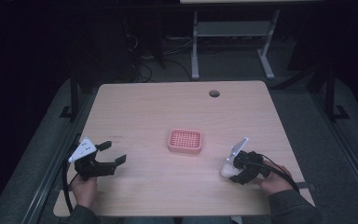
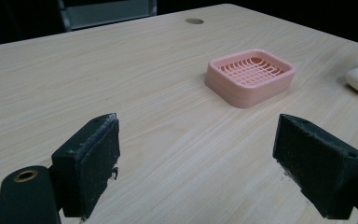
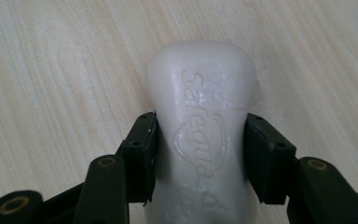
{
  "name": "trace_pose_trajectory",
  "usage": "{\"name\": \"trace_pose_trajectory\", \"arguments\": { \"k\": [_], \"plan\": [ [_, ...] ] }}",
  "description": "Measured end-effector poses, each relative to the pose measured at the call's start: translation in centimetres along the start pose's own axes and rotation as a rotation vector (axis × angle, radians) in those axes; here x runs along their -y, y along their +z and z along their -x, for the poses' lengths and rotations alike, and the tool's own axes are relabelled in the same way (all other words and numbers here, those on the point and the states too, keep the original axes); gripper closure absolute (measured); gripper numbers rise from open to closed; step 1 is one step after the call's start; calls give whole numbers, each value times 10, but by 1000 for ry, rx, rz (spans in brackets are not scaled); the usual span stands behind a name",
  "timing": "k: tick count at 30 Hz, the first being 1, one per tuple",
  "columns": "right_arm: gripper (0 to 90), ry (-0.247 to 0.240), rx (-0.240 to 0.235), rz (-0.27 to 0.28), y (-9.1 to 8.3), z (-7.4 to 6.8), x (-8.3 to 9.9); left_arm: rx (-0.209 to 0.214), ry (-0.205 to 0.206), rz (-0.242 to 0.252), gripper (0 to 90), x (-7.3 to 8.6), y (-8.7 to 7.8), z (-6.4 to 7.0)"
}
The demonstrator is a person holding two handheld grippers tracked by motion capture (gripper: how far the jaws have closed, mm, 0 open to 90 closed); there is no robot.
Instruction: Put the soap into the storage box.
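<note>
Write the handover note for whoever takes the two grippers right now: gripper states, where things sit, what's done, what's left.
Right gripper: shut on the white soap bar, jaws pressed on both its long sides; the bar is low at the table, near its right front. Whether it is lifted is unclear.
Left gripper: open, holding nothing, over the table's left front.
Pink soap dish: mid-table, grid insert bare, nothing in it, apart from both grippers.
Done: soap gripped.
Left, most likely: carry the soap to the dish, set it on the grid, release. The left gripper may need to steady the dish.
</note>
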State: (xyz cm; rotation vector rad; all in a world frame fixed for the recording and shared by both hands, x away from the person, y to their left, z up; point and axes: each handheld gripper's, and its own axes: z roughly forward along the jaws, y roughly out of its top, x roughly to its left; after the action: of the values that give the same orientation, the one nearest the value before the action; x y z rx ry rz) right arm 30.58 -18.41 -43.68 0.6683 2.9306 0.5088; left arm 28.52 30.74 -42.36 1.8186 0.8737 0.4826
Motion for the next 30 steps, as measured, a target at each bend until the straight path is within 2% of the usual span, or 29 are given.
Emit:
{"name": "trace_pose_trajectory", "arguments": {
  "k": [2, 6, 11, 13, 19, 30],
  "plan": [
    [487, -5, -6, 5, -3, 0, 0, 1, -6, -2, 141, 0, 1, 0],
    [487, -3, 5, 23, -8, 1, 1, 2, 9, -18, 141, 0, 2, 1],
    [488, -3, 17, 43, -13, 4, -1, 1, 5, -7, 141, 0, 1, 1],
    [488, -9, 22, 49, -15, 5, -4, 3, -4, -8, 141, 0, 1, 0],
    [487, -18, 29, 74, -23, 9, -12, 1, 1, -8, 141, 0, 1, -1],
    [488, -31, 18, 91, -31, 14, -25, 2, -2, -3, 140, 0, 0, 0]
  ]
}}
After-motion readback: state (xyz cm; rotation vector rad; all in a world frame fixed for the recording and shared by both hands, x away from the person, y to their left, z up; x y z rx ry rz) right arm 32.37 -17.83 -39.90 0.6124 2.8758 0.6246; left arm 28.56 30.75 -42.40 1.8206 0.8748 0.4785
